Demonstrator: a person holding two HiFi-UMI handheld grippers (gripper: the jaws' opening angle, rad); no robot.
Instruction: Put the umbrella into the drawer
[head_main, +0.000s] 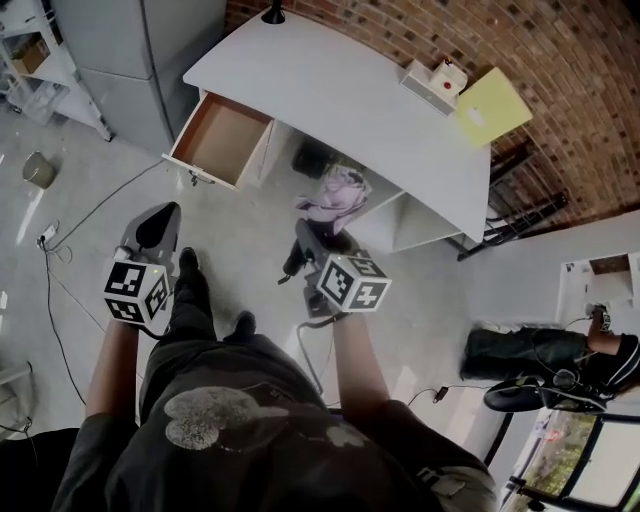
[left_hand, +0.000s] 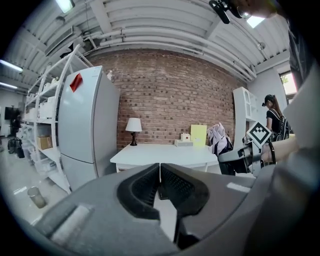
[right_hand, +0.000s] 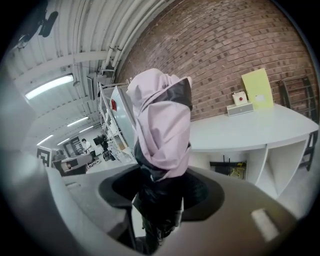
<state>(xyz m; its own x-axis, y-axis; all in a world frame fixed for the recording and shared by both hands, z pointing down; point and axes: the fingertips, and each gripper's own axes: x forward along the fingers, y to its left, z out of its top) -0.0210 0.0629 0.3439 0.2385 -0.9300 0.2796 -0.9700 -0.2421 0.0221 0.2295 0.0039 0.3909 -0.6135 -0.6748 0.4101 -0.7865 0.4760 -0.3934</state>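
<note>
The umbrella is folded up, pink cloth over a black stem, and it's in our right gripper. The fingers are clamped on the dark lower part, with the bundle poking out past them toward 12 o'clock. It's up in the air in front of the table, not over the drawer yet. The drawer is pulled out and bare inside, roughly 10 o'clock from the umbrella in the head view.

Our take on doing this bit well: swing the load across to 10 o'clock and line its long axis up with the drawer's length. We'd come in over the front rim rather than a side wall, since that loose cloth looks like it'd snag on an edge. We'd also lower it right in before letting go.

The left gripper has its fingers closed on nothing and hangs at about 7 o'clock of the drawer, so we'd hold it clear of the path. Room-wise, the fridge sits at 10 o'clock of the drawer and a cable runs on the floor at our 9 o'clock. The floor between looks open.
</note>
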